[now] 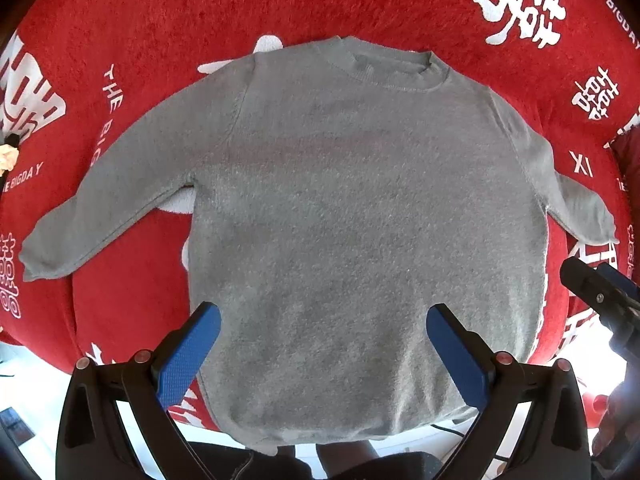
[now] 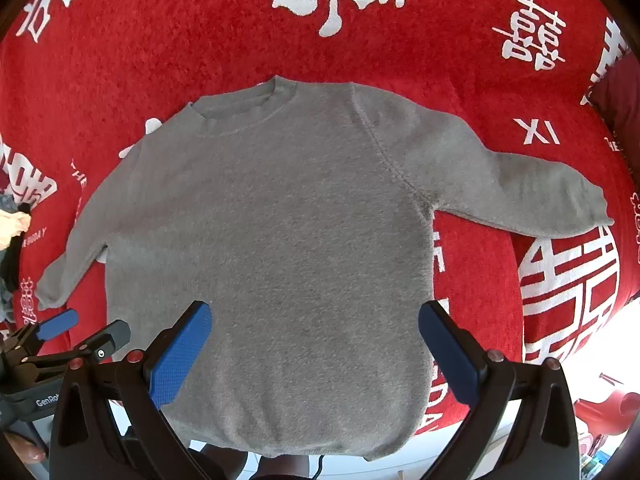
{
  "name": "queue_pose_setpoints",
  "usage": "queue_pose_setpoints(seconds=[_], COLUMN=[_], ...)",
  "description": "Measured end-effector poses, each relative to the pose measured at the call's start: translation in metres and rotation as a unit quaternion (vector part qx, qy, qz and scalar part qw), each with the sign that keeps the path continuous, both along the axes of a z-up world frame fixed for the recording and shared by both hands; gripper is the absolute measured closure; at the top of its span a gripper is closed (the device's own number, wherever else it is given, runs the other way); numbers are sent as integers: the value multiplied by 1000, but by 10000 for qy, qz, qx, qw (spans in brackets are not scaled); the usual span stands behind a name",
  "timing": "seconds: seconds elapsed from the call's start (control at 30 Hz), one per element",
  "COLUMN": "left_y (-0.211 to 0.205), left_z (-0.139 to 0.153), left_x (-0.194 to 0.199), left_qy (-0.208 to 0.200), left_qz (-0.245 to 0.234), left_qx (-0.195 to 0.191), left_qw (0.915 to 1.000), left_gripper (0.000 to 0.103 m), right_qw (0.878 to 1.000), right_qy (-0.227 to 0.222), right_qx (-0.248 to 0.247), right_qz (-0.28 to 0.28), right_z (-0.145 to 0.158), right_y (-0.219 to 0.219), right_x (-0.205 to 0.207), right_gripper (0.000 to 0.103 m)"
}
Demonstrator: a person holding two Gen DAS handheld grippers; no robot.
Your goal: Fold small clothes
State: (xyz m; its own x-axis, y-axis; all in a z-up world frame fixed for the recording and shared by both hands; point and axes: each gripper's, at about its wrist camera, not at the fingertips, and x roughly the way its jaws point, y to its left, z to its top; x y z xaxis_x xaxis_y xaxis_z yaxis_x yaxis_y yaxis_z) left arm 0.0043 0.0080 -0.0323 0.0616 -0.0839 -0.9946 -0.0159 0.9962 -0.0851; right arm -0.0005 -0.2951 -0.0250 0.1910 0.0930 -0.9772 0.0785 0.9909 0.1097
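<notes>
A small grey sweater [image 1: 360, 208] lies flat on a red blanket, neck away from me, both sleeves spread outward and hem at the near edge. In the right wrist view the same sweater [image 2: 288, 240] fills the middle. My left gripper [image 1: 323, 316] hovers open over the sweater's lower body, blue pads wide apart with nothing between them. My right gripper [image 2: 315, 314] is likewise open above the lower body. The right gripper [image 1: 600, 292] shows at the right edge of the left wrist view, and the left gripper [image 2: 76, 332] shows at the lower left of the right wrist view.
The red blanket [image 1: 168, 24] with white characters and lettering covers the whole surface. A small pile of other clothes [image 2: 12, 224] lies at the left edge. Beyond the blanket's near edge is bright floor, with a red object [image 2: 612, 408] at the lower right.
</notes>
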Motion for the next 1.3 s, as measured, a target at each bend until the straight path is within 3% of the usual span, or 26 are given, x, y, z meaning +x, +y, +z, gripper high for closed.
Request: queue_pose_setpoints(seconds=[0.37, 0.83, 1.07, 1.2, 1.3], left_y=[16, 59, 143, 218, 280], left_z=[0, 2, -14, -34, -52], left_x=[0, 3, -3, -16, -31], left_qy=[-84, -276, -464, -594, -750], left_qz=[118, 510, 1229, 2036, 2665], left_qx=[-175, -783, -844, -817, -739], left_qw=[9997, 9952, 9877, 9738, 9581], left_gripper=[0, 0, 0, 0, 0], right_qw=[9998, 9987, 9960, 9923, 9889], right_qy=[65, 43, 121, 207, 264], right_qx=[-116, -175, -75, 1, 69], right_qz=[116, 477, 885, 1221, 1460], right_z=[-3, -3, -11, -21, -29], right_y=[16, 68, 116, 152, 177], right_x=[4, 11, 17, 19, 20], right_gripper=[0, 0, 0, 0, 0])
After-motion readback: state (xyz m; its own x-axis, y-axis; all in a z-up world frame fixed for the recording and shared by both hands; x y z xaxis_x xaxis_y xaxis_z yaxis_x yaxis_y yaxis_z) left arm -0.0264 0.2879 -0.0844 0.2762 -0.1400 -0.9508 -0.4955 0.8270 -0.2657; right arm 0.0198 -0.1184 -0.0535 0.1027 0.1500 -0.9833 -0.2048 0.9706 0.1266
